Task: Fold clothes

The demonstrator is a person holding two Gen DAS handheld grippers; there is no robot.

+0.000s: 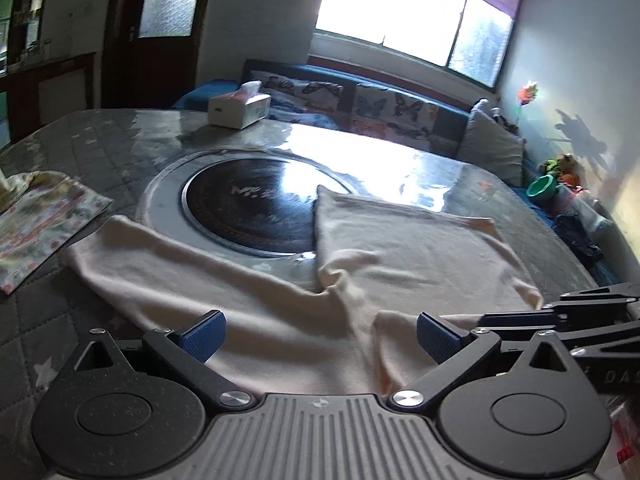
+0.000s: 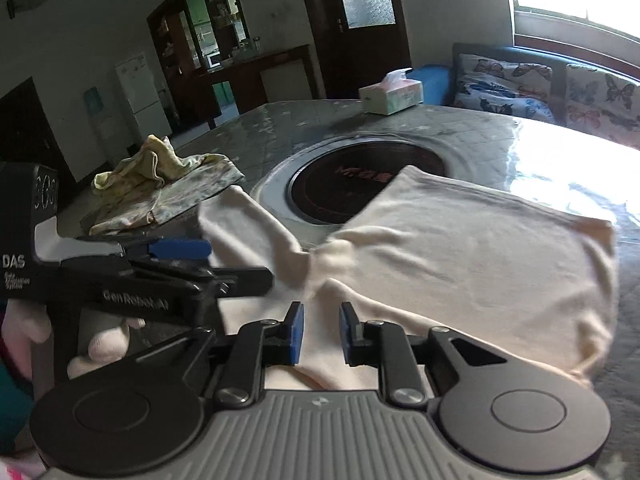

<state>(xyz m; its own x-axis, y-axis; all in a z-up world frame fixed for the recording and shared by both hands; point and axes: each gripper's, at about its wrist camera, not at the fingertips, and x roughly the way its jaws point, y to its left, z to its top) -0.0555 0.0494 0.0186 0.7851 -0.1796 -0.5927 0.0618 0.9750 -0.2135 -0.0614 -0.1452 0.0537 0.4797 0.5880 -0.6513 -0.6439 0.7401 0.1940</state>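
Observation:
A cream garment (image 1: pixel 400 248) lies spread on the round table, its body to the right and a long part (image 1: pixel 160 264) stretched to the left. It also shows in the right wrist view (image 2: pixel 460 248). My left gripper (image 1: pixel 318 338) is wide open and empty, low over the garment's near edge. My right gripper (image 2: pixel 320 334) is open with a narrow gap, empty, just over the near cream fabric. The left gripper also shows in the right wrist view (image 2: pixel 180 252), to the left over the long part.
A floral cloth (image 1: pixel 44 220) lies at the table's left, with a crumpled yellow garment (image 2: pixel 148 168) on it. A dark round cooktop (image 1: pixel 256 208) sits in the table's middle. A tissue box (image 1: pixel 239 109) stands at the far edge. A sofa with butterfly cushions (image 1: pixel 392 108) is behind.

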